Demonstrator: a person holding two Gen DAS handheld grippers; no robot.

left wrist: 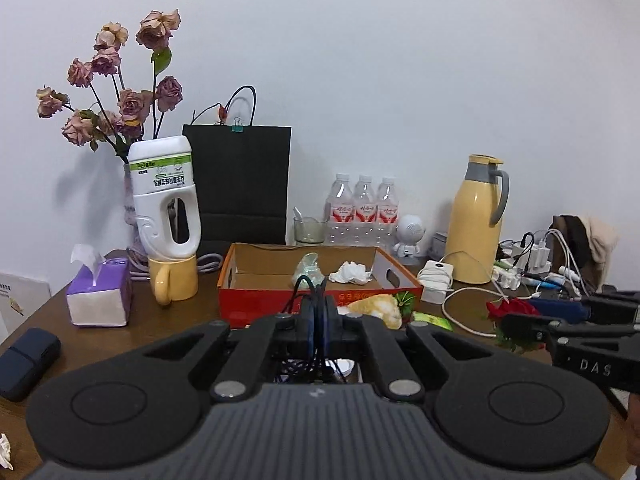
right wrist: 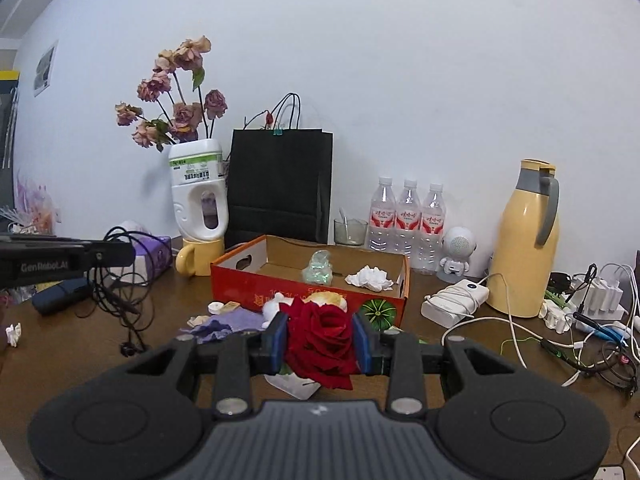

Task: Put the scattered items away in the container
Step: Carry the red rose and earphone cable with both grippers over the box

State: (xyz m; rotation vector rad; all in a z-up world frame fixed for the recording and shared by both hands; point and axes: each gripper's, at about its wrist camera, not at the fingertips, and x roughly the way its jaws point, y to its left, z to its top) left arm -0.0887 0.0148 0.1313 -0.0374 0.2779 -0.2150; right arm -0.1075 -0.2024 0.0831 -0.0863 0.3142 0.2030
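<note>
An open red cardboard box (left wrist: pixel 248 300) (right wrist: pixel 256 292) stands mid-table, holding a crumpled white tissue (left wrist: pixel 351 273) (right wrist: pixel 370 279) and a clear plastic wrapper (left wrist: pixel 307 268) (right wrist: pixel 318 269). My left gripper (left wrist: pixel 318 320) is shut on a black earphone cable (left wrist: pixel 308 286), just in front of the box; the cable dangles from it in the right wrist view (right wrist: pixel 120 280). My right gripper (right wrist: pixel 320 338) is shut on a red rose (right wrist: pixel 320 344) (left wrist: pixel 512 310), in front of the box's right end. A purple cloth (right wrist: pixel 224 324), a white tape roll (right wrist: pixel 216 307) and small scraps lie before the box.
Behind the box stand a black paper bag (left wrist: pixel 240 184), a white bottle upside down in a yellow mug (left wrist: pixel 172 284), a vase of dried roses, three water bottles (left wrist: pixel 363 208), a glass and a yellow thermos (left wrist: pixel 476 220). Purple tissue pack (left wrist: pixel 100 296) left; chargers and cables (right wrist: pixel 460 298) right.
</note>
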